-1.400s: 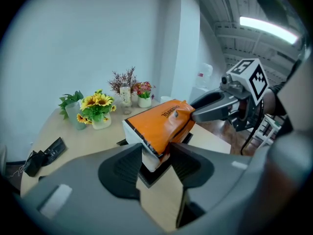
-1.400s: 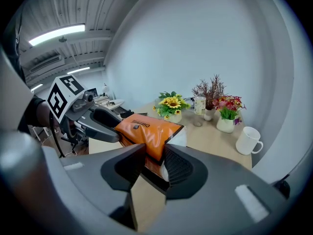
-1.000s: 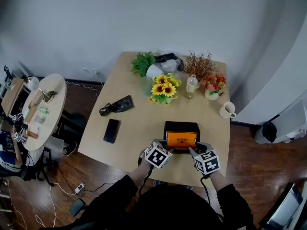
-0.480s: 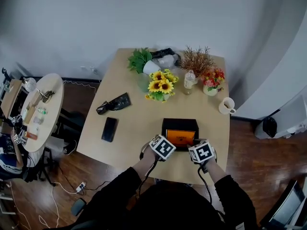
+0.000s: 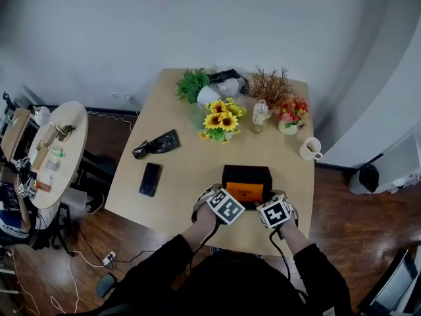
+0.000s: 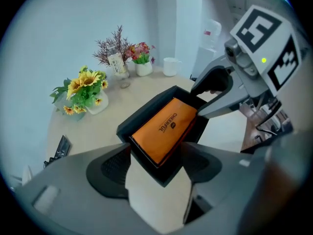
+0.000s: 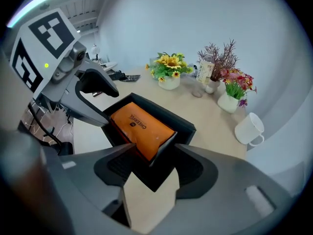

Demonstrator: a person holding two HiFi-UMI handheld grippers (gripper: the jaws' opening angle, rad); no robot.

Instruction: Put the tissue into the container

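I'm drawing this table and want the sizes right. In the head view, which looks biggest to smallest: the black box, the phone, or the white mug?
1. the black box, clearly largest
2. the phone
3. the white mug, close to the phone, so that pair is unsure

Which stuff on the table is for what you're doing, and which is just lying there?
For the job: orange tissue pack, black container.
Just lying about: sunflowers, white mug, phone, bottle, black bag.
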